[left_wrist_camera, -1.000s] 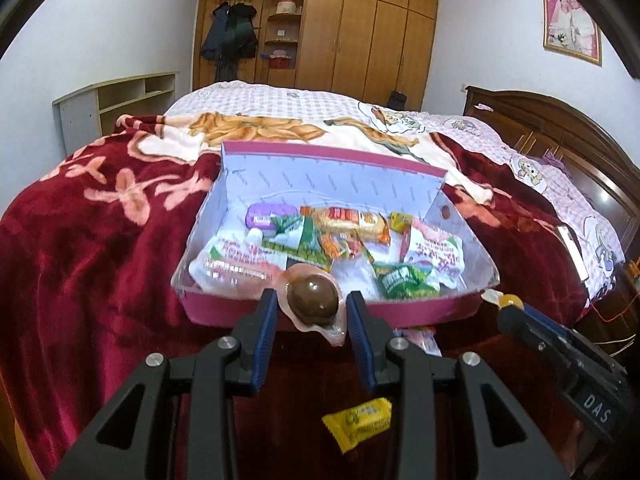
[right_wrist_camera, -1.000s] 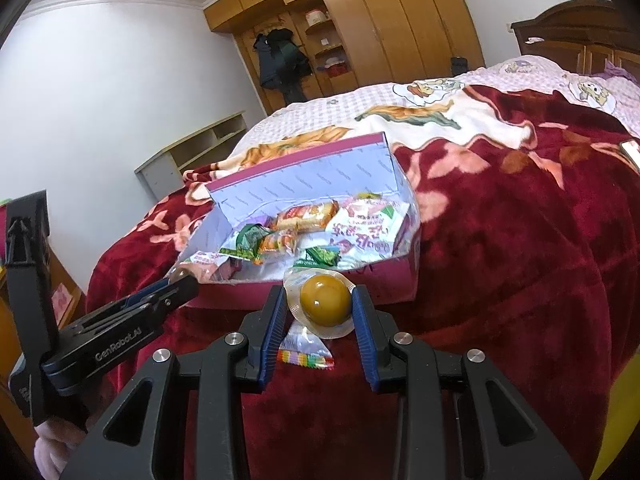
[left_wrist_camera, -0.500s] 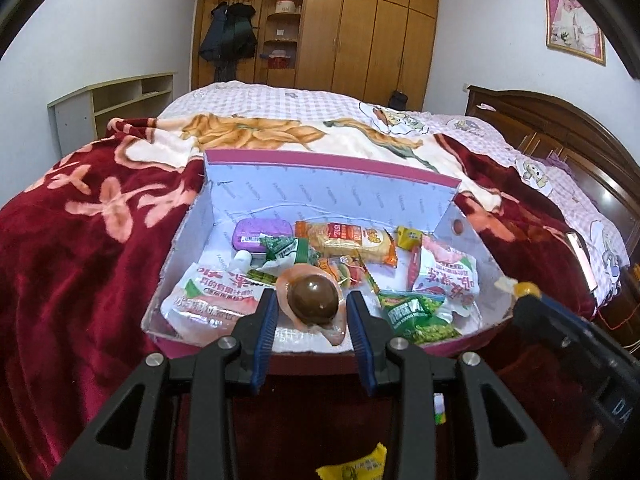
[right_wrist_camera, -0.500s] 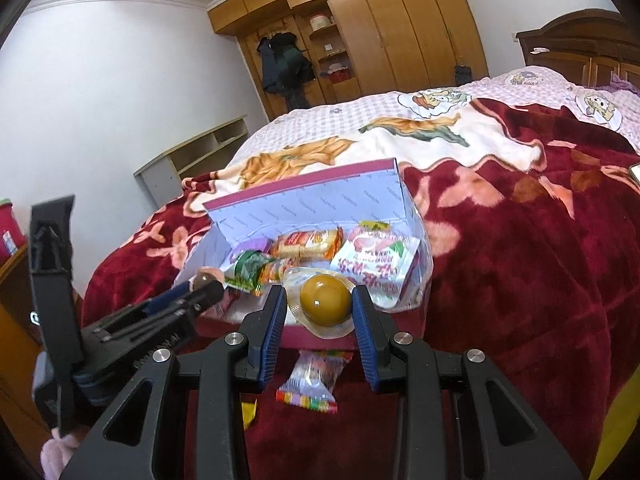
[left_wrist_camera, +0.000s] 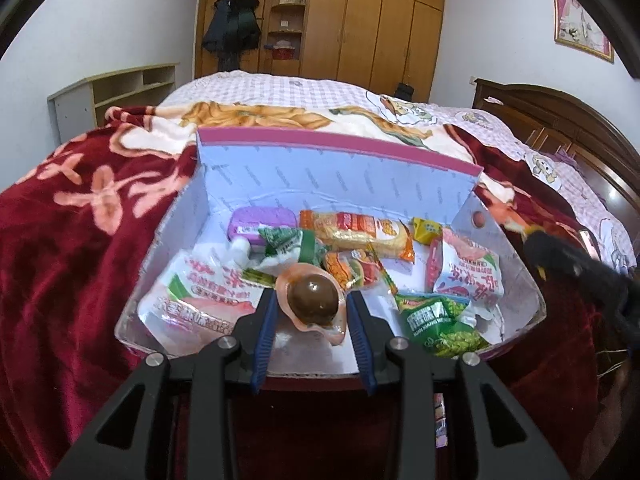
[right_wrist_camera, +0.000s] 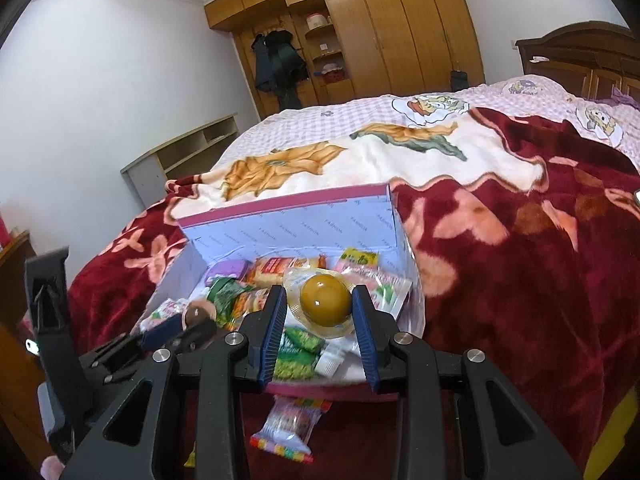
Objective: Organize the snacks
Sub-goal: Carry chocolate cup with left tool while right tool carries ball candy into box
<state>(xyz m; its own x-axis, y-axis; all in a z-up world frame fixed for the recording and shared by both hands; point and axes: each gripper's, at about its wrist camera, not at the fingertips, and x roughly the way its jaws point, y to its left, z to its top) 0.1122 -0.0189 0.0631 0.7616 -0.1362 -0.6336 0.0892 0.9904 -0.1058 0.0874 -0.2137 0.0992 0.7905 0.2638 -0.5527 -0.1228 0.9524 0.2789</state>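
Both claws have advanced over box (left_wrist_camera: 208, 184) on bed: left claw (left_wrist_camera: 312, 312) pinching brown jelly cup (left_wrist_camera: 313, 300), right claw (right_wrist_camera: 320, 308) pinching amber jelly cup (right_wrist_camera: 325, 300). We judge release next.

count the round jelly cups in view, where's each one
2. The brown jelly cup sits clamped in the left gripper over the box; the yellow jelly cup is clamped in the right gripper. Others may be buried.

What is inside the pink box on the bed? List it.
Inside the pink box: a purple case, an orange wafer pack, green pea bags, and white-red packets. Whatever lies beneath this pile is covered.
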